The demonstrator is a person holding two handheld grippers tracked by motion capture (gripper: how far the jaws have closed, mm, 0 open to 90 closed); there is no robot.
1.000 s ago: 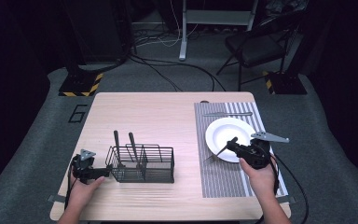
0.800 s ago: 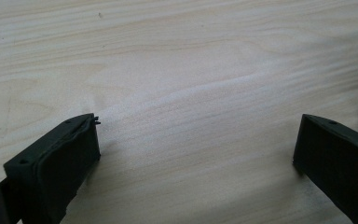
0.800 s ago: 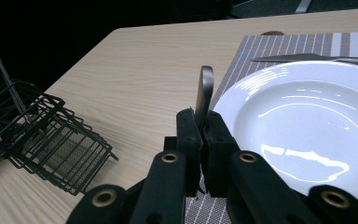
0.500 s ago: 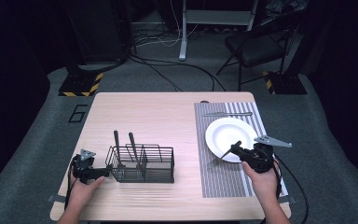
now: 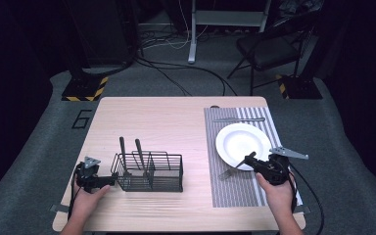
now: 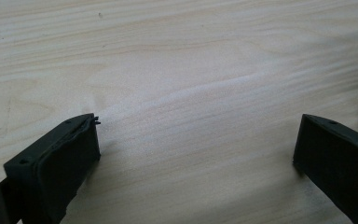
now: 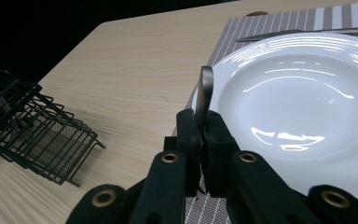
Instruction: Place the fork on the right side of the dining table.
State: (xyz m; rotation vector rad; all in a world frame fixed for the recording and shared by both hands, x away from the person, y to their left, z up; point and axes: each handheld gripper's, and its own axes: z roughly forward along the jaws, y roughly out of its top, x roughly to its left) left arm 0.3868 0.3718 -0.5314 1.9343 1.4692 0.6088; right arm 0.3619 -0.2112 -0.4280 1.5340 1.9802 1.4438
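Clenched on the handle of a flat grey metal utensil (image 7: 205,93), the right gripper (image 5: 248,161) holds it beside the white round plate (image 5: 242,142), seemingly to lay it there, while the left gripper (image 5: 108,180), jaws apart, waits near the black wire caddy (image 5: 152,171).

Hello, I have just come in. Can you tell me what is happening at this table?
A person is setting a place with a gripper in each hand. The right gripper is shut on the handle of a piece of metal cutlery, holding it beside the white plate on the striped placemat. Another utensil lies beyond the plate. The left gripper is open over bare wood, next to a black wire caddy with two utensils standing in it.
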